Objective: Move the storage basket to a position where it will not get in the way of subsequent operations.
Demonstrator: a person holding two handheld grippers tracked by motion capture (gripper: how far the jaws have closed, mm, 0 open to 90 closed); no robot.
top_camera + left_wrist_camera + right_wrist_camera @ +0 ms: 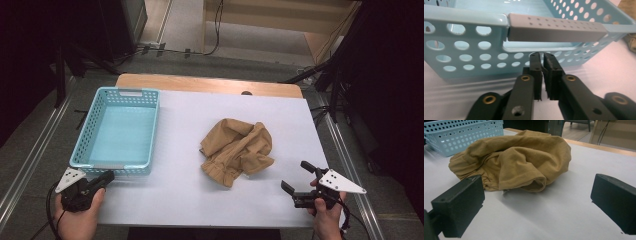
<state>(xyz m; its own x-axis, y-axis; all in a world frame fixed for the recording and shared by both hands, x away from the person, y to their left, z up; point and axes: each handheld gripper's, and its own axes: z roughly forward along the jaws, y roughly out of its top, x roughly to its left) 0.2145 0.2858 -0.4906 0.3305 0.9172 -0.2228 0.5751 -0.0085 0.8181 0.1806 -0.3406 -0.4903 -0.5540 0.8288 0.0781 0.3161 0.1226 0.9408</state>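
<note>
Overhead, a white sheet is covering the wooden table (210,84), with grey floor lying around it. A crumpled tan garment (237,149) is lying right of centre. The left claw (106,178), nearly closed and holding nothing, is sitting just beside the turquoise basket (121,170) near the table's front-left corner. The right claw (297,176) is gaping wide near the front-right corner.

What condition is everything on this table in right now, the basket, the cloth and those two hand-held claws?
Basket: upright, nothing in it, at the table's left side.
Cloth: crumpled in a heap mid-table, touched by neither gripper.
Left gripper: jaws nearly together with only a thin gap, nothing between them, pointing at the basket's near wall.
Right gripper: jaws wide open, holding nothing, facing the cloth and short of it.
Table: covered with a white sheet.
</note>
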